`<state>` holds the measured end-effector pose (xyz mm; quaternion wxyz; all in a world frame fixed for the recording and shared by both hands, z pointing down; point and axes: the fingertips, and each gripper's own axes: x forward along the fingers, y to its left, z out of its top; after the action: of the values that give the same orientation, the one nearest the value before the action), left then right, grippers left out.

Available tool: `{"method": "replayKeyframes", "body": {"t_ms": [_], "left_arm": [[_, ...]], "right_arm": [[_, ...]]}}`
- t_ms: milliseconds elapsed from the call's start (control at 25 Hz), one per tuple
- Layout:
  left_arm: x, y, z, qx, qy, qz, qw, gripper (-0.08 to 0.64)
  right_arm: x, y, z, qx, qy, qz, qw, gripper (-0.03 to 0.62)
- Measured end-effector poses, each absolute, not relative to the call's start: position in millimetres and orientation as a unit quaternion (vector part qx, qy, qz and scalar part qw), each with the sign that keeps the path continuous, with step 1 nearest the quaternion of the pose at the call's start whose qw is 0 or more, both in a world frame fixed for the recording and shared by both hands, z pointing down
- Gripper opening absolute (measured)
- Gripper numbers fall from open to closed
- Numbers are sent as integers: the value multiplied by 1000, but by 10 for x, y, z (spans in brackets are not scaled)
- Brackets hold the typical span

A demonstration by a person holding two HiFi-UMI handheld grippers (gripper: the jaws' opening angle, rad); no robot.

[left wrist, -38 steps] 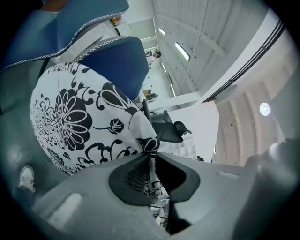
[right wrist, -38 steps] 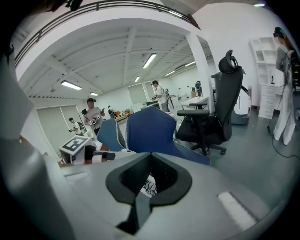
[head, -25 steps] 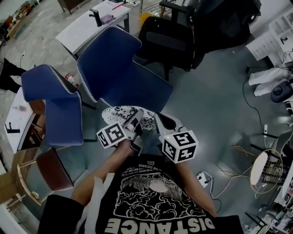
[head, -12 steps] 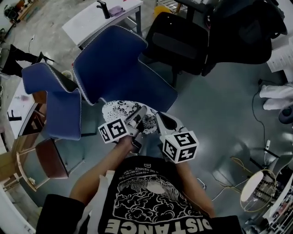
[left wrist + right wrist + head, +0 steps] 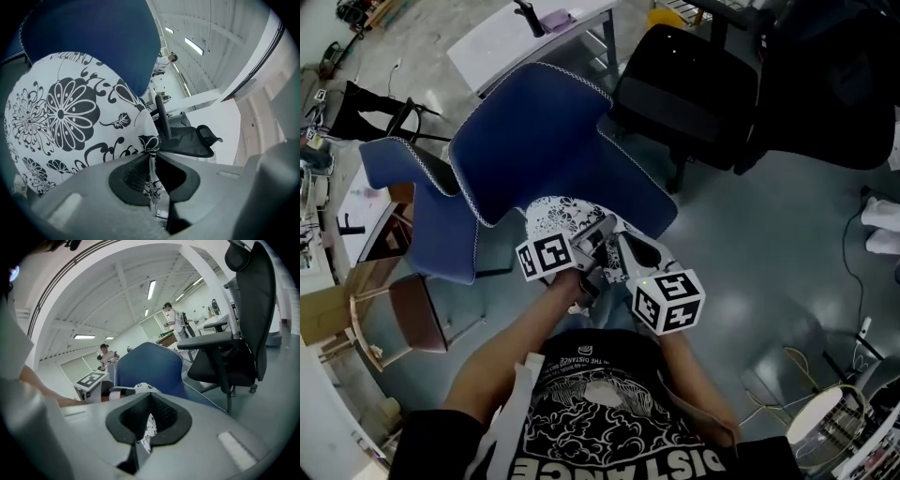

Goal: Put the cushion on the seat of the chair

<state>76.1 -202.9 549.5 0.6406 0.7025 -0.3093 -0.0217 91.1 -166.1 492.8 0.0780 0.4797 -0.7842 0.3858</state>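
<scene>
Blue chair [image 5: 534, 131] dead ahead, its seat tilted toward the person, white stitching running round the rim. The front edge of the seat sits just beyond the two tools. A second blue chair [image 5: 422, 206] crowds in close on the left, nearly touching the first one's side. A black office chair [image 5: 684, 94] stands just behind and to the right, near the back edge. Beyond both there's a white bench [image 5: 525, 42]. The open room is on the right, a wide stretch of bare grey floor [image 5: 750, 244]. Lower left is tight, with a brown wooden chair [image 5: 398, 314] tucked in there.

Now the cushion [image 5: 567, 217], white with black flowers. It hangs at the near front corner of the blue seat, overlapping the seat's edge in the head view. Whether it rests on the seat can't be told from here.

Left tool [image 5: 602, 228]: the jaws are nearly together, nipping a thin fold of the cushion's edge. In the left gripper view the fabric runs down between the dark pads [image 5: 136, 176], with the cushion face spreading up and to the left against the blue seat back.

Right tool [image 5: 625, 246]: it sits right beside the left one, almost touching, pinching the same near edge. The right gripper view shows patterned cloth [image 5: 147, 427] caught in the narrow slot between its pads, and the blue chair rises just beyond.
</scene>
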Motion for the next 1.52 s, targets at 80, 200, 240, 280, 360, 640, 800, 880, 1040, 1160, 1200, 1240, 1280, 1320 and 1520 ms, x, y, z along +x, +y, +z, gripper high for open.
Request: {"method": "replayKeyframes", "body": {"t_ms": [80, 200, 240, 280, 360, 640, 800, 880, 1040, 1160, 1200, 1240, 1280, 1320, 1520], "left_arm": [[834, -2091, 5557, 703, -315, -10, 638, 37], [895, -2176, 5631, 704, -327, 2, 631, 37], [905, -2190, 5656, 702, -330, 4, 631, 37], [909, -2196, 5683, 699, -334, 5, 633, 37], [897, -2220, 5739, 692, -340, 6, 637, 37], [813, -2407, 6035, 669, -350, -6, 655, 38], [823, -2548, 6280, 658, -354, -15, 664, 40], [856, -2652, 6399, 657, -353, -19, 665, 40], [936, -2839, 6618, 649, -351, -25, 674, 46], [981, -2972, 6775, 643, -352, -30, 680, 48], [991, -3011, 6825, 640, -352, -31, 682, 49], [1004, -3045, 6873, 638, -353, -32, 684, 51], [1014, -3077, 6919, 635, -354, -33, 686, 51], [1019, -3115, 6961, 632, -356, -34, 688, 52], [894, -3399, 7052, 630, -376, -51, 677, 60]], "right_arm": [[964, -1750, 4962, 472, -788, 387, 74, -2], [1032, -1878, 5041, 464, -793, 389, 68, -2], [1046, -1906, 5072, 461, -794, 390, 67, -2], [1054, -1930, 5103, 458, -796, 390, 67, -2], [1064, -1996, 5160, 454, -799, 389, 68, -2], [1132, -2211, 5353, 470, -789, 390, 67, -2], [1265, -2234, 5541, 486, -776, 396, 77, -2], [1352, -2234, 5635, 496, -766, 401, 83, -2], [1414, -2220, 5801, 506, -752, 411, 100, -2], [1338, -2259, 5914, 502, -751, 415, 110, -2], [1317, -2280, 5947, 501, -751, 416, 111, -2], [1313, -2302, 5982, 501, -749, 418, 112, -2], [1321, -2325, 6021, 503, -747, 420, 112, -2], [1336, -2350, 6062, 506, -743, 424, 111, -2], [1324, -2446, 6195, 507, -740, 425, 121, -2]]}}
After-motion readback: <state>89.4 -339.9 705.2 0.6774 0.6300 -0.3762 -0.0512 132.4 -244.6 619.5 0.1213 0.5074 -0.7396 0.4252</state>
